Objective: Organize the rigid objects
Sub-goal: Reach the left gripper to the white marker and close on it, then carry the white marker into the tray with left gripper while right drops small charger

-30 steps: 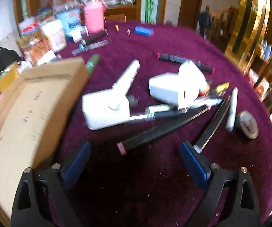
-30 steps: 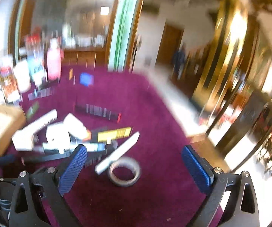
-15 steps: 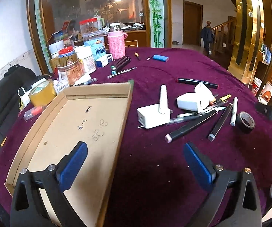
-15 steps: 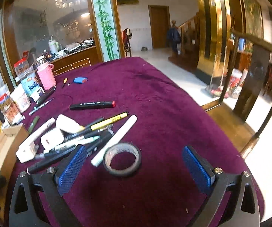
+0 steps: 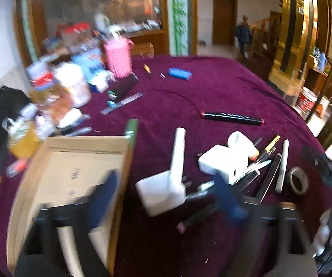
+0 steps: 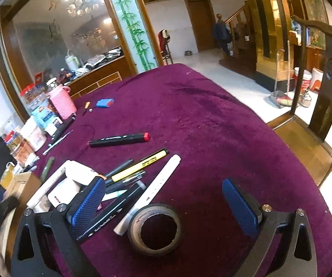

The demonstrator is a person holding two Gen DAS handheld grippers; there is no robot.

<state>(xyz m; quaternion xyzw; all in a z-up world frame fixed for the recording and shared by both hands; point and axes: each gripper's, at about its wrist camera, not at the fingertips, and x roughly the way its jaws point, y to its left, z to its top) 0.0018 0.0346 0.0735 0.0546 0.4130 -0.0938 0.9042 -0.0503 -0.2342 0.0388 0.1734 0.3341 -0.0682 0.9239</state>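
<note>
The purple velvet table (image 6: 212,120) lies bare across the frame's upper right. The brown tape roll (image 6: 154,228) sits bottom centre, between the widely spread, empty right gripper (image 6: 166,204) fingers, a white marker (image 6: 152,191) beside it. The blurred left gripper (image 5: 166,198), wide and empty, frames a white charger block (image 5: 161,191); the shallow cardboard tray (image 5: 50,152) fills lower left.
</note>
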